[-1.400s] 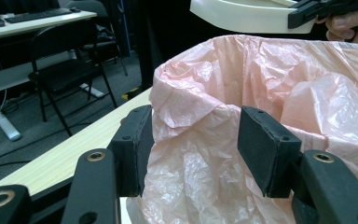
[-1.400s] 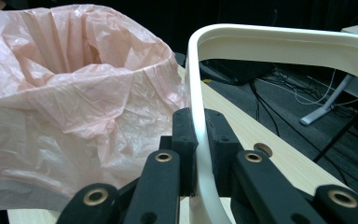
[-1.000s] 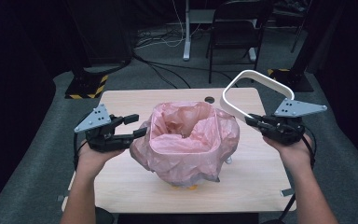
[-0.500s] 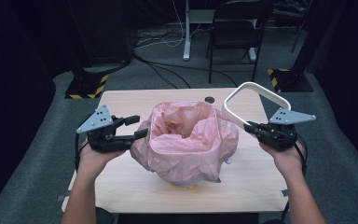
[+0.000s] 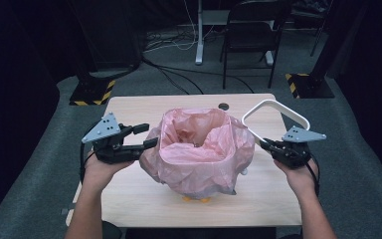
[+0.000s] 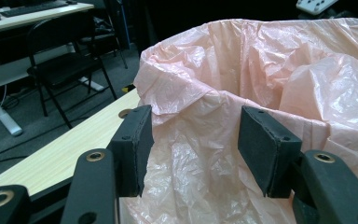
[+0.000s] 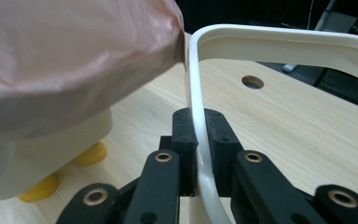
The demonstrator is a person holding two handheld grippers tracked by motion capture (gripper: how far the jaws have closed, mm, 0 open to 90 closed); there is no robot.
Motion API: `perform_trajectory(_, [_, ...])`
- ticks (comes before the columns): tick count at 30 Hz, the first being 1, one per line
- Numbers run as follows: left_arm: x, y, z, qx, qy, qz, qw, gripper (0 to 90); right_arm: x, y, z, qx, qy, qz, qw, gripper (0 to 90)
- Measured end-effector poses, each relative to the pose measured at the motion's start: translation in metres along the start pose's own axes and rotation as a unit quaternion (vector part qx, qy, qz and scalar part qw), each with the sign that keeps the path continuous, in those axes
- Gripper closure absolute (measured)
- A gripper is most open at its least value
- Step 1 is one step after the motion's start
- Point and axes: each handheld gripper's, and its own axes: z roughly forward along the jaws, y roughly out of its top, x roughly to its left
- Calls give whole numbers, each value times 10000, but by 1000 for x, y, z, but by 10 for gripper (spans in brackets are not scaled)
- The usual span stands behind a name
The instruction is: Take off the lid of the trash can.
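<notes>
The right gripper (image 5: 267, 145) is clamped on the white rounded plastic frame (image 5: 278, 107), right of the pink plastic-lined bin (image 5: 199, 149) mid-table. The left gripper (image 5: 146, 137), jaws apart, straddles the bag's left edge.

One pink bag (image 5: 204, 149), one white ring (image 5: 273, 117)

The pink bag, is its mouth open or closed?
Open: the bag is spread over the bin's rim, and the high view looks down into its hollow inside.
</notes>
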Motion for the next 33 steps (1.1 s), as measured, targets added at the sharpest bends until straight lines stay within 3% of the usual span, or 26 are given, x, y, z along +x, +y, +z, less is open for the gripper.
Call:
perform_trajectory(11, [0, 0, -1, -2, 21, -6, 10000, 448, -4, -27, 10, 38, -91, 259, 9996, 833])
perform_trajectory(33, [1, -2, -4, -30, 67, -7, 10000, 448, -5, -69, 38, 496, -92, 343, 9981, 832])
